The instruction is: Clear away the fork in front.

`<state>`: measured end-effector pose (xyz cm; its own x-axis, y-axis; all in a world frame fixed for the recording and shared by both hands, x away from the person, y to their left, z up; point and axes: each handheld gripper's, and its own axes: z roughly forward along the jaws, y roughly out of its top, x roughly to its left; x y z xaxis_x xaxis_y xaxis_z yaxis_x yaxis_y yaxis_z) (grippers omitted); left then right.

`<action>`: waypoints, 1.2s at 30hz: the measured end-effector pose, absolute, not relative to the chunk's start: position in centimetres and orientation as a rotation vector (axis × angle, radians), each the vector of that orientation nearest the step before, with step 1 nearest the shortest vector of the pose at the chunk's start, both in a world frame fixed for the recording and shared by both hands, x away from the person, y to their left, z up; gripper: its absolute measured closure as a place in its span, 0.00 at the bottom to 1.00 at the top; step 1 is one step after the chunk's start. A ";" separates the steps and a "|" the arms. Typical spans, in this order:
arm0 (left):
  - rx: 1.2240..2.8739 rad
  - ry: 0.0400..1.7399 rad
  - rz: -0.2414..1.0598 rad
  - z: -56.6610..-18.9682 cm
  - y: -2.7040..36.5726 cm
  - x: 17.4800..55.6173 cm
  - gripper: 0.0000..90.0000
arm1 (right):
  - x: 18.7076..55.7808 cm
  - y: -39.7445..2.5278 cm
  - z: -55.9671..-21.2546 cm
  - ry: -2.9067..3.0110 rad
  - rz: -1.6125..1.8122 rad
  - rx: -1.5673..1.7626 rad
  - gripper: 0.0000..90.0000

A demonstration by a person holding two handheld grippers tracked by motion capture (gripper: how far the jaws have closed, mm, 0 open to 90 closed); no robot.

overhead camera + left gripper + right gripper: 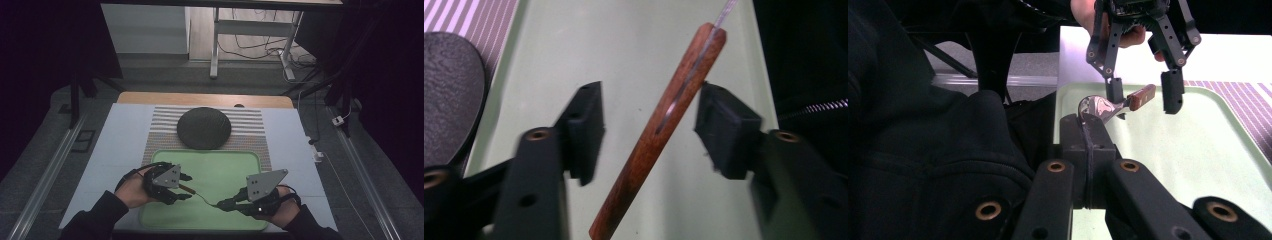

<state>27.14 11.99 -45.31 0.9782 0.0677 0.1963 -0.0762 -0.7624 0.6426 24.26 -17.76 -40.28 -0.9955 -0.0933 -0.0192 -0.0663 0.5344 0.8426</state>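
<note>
My right tongs [223, 204] are clamped on the bowl end of the spoon [199, 194], holding it low over the green tray [230, 167]; my left tongs [186, 187] stand apart, straddling its wooden handle [664, 125]. I should centre the pads on the handle and close squarely before the right lets go. The handle is smooth brown wood with a metal strip; the bowl [1098, 106] is shiny steel.

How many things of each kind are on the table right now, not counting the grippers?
Wooden-handled spoon: 1
Green tray: 1
Striped placemat: 1
Dark round mat: 1
Total: 4
</note>
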 end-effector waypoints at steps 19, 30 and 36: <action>2.439 -0.193 0.272 -45.5 11.9 26.5 0.81 | 24.6 -17.6 -40.3 -2.708 -1.425 0.181 1.00; 2.429 -0.297 0.241 -45.8 12.1 26.5 0.88 | 25.2 -18.0 -40.6 -2.699 -1.478 0.096 0.94; 2.422 -0.261 0.196 -45.8 11.9 26.5 0.89 | 25.6 -18.3 -40.9 -2.711 -1.514 0.037 0.81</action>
<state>26.54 11.94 -45.82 0.9686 -0.1352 0.2087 -0.2381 -0.7464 0.6214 25.55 -18.33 -40.86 -0.9990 -0.0386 0.0204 -0.0029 0.5246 0.8513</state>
